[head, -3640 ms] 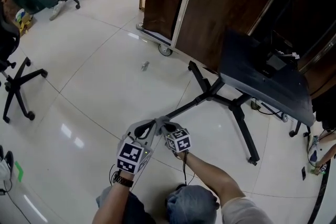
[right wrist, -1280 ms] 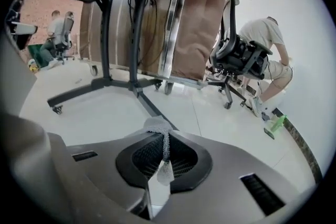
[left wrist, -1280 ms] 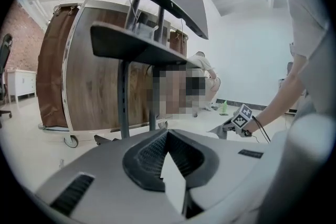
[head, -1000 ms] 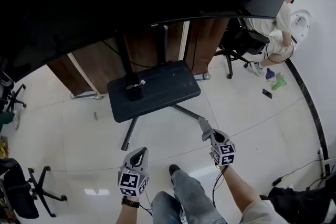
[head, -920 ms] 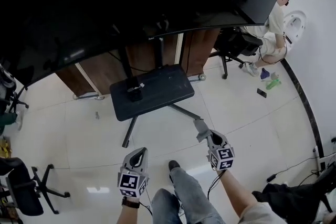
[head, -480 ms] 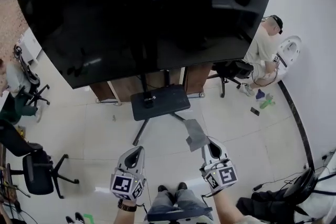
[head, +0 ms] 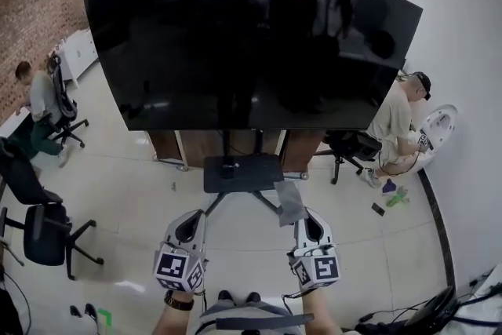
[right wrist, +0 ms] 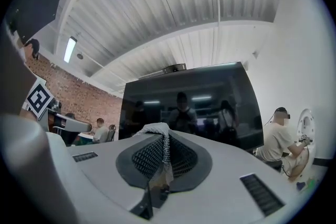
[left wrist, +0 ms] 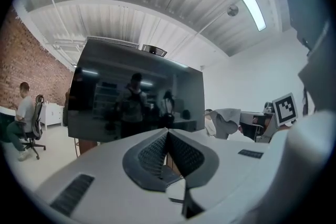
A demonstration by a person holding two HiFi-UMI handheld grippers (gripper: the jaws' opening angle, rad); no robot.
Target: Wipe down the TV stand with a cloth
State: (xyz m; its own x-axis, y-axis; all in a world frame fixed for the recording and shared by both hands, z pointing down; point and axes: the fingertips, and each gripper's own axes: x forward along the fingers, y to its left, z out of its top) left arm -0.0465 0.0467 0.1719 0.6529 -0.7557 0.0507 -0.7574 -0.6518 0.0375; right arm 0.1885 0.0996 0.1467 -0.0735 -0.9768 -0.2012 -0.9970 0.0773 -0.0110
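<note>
A large dark TV (head: pixel 251 43) stands on a wheeled stand with a black shelf (head: pixel 241 172) and splayed legs, straight ahead of me. My right gripper (head: pixel 304 220) is shut on a grey cloth (head: pixel 290 202) that sticks up from its jaws, short of the shelf. The right gripper view shows the cloth (right wrist: pixel 157 131) pinched between the closed pads. My left gripper (head: pixel 190 221) hangs level with it on the left, shut with nothing between its pads (left wrist: pixel 167 150). Both grippers are raised and point at the TV (left wrist: pixel 136 105).
Wooden cabinets stand behind the stand. A seated person (head: pixel 396 125) is at the right by a black chair (head: pixel 349 147); another person (head: pixel 43 102) sits at the left. An empty office chair (head: pixel 43 235) stands at lower left. Cables (head: pixel 439 310) lie at lower right.
The view has tilted up from the floor and stand legs to the whole TV. Both grippers have risen and drawn level, the right one still holding the cloth.
</note>
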